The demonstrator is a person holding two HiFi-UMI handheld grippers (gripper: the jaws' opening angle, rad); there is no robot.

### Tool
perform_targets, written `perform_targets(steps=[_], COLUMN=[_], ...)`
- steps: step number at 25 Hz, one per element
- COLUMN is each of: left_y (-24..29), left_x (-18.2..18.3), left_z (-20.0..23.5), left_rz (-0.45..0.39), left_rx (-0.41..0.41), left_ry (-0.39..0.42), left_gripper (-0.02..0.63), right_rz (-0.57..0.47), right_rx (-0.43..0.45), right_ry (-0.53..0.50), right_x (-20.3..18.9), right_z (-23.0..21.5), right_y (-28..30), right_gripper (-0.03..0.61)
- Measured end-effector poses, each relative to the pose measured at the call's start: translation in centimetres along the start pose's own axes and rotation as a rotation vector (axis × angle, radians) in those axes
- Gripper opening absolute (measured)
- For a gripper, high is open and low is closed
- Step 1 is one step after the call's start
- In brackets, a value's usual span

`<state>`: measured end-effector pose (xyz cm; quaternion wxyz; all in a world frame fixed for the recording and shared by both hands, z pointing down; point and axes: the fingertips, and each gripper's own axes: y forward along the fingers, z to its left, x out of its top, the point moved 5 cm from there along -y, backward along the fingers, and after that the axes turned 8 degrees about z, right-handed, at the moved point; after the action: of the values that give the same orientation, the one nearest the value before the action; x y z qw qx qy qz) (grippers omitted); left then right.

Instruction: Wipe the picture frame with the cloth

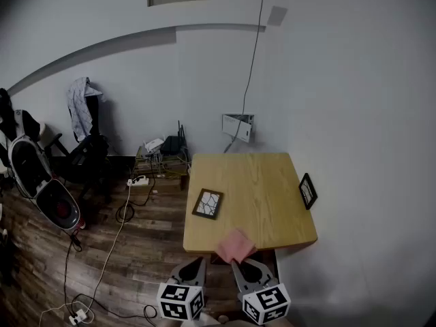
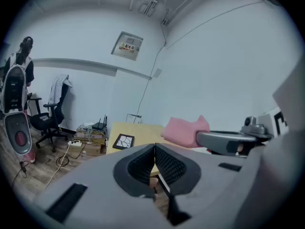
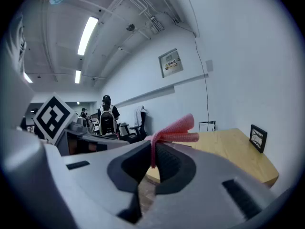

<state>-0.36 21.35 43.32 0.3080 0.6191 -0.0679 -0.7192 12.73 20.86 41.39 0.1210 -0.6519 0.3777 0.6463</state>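
Note:
A dark picture frame [image 1: 208,204] with a cracked-line print lies flat on the left part of the wooden table [image 1: 266,182]; it also shows in the left gripper view, picture frame [image 2: 123,141]. A second small frame [image 1: 308,191] stands at the table's right edge, seen again as the small frame [image 3: 258,138]. My right gripper [image 1: 240,263] is shut on a pink cloth [image 1: 236,245], which hangs over the table's near edge; the cloth [image 3: 175,130] rises from between the pads. My left gripper [image 1: 195,263] is shut and empty, just off the table's near-left corner.
A white wall runs along the table's right side and behind it. Left of the table on the wood floor are a low shelf with a router [image 1: 163,152], a power strip [image 1: 138,180] with cables, an office chair [image 1: 85,142] and a stroller-like object [image 1: 41,182]. A person stands far off.

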Motion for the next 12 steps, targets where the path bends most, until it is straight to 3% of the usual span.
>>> perform_targets(steps=[6,12], left_y=[0.3,-0.8], left_x=[-0.6,-1.5], left_z=[-1.3,-0.8], left_rz=[-0.002,-0.026], left_rx=[-0.002,0.018], left_ry=[-0.015,-0.081], left_gripper=[0.003,0.003], right_rz=[-0.010,-0.009], right_rx=[0.025,0.019], right_ry=[-0.009,-0.007], right_x=[-0.4,-0.8], right_z=[-0.5,-0.1], right_y=[-0.6,-1.1], right_gripper=[0.009,0.008])
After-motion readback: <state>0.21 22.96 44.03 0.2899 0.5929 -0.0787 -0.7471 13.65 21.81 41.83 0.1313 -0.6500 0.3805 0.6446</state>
